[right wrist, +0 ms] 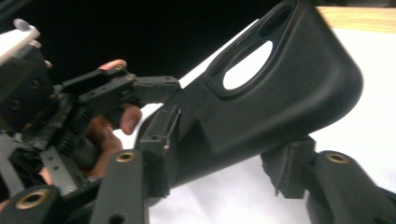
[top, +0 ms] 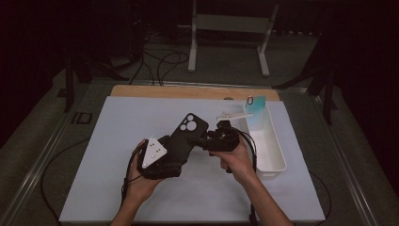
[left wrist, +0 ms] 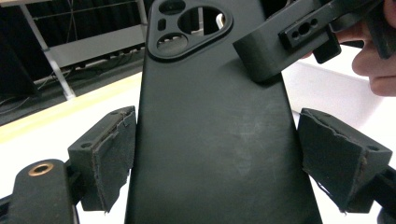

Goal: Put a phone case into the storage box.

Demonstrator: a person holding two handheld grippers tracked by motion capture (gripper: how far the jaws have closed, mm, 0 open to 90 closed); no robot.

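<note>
- The white mat [top: 117, 188] lies bare on all sides of both hands; a white tray [top: 275, 150] sits at the right.
- Both forearms enter from the near edge, and the hands meet mid-table.
- The left gripper [left wrist: 212, 158] pinches the black phone case [top: 184, 136] by its long edges.
- The right gripper [right wrist: 224, 163] straddles the case's camera end; whether it grips, I cannot tell.

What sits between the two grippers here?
A black phone case, held off the table. In the high view the left gripper clamps its lower end, while the right gripper meets its right edge.

Black phone case [top: 184, 136], held aloft, tilted
</note>
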